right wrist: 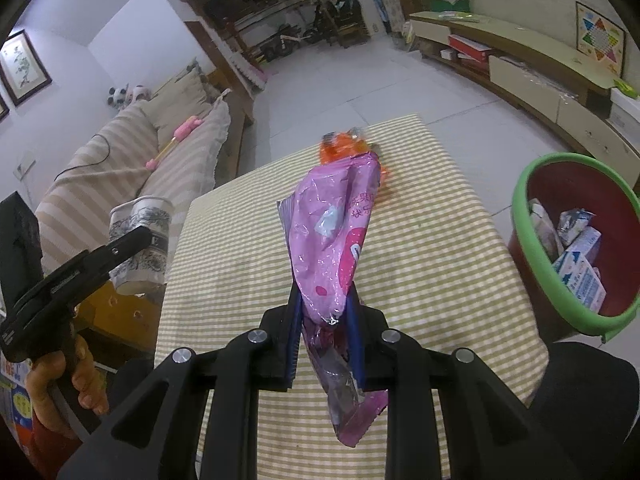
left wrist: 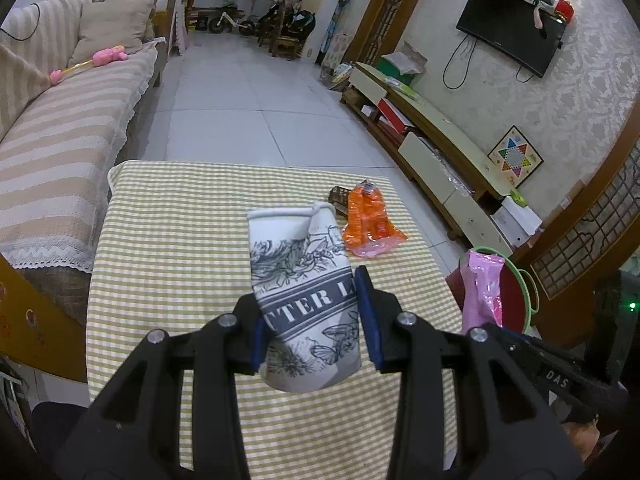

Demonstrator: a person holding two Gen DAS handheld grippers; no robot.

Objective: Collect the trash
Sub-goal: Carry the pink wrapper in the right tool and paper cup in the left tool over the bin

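Our left gripper (left wrist: pixel 316 320) pinches the light, crushable paper cup (left wrist: pixel 300 292) mid-body; our right gripper (right wrist: pixel 325 328) clamps the slippery pink wrapper (right wrist: pixel 336 240).

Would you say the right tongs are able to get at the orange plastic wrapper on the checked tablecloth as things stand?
Probably not yet: the right tongs are shut on a pink plastic snack bag, though nothing blocks the way to the orange plastic wrapper.

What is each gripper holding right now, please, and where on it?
Left gripper: crushed paper cup, clamped across its lower body. Right gripper: pink snack bag, pinched near its lower end.
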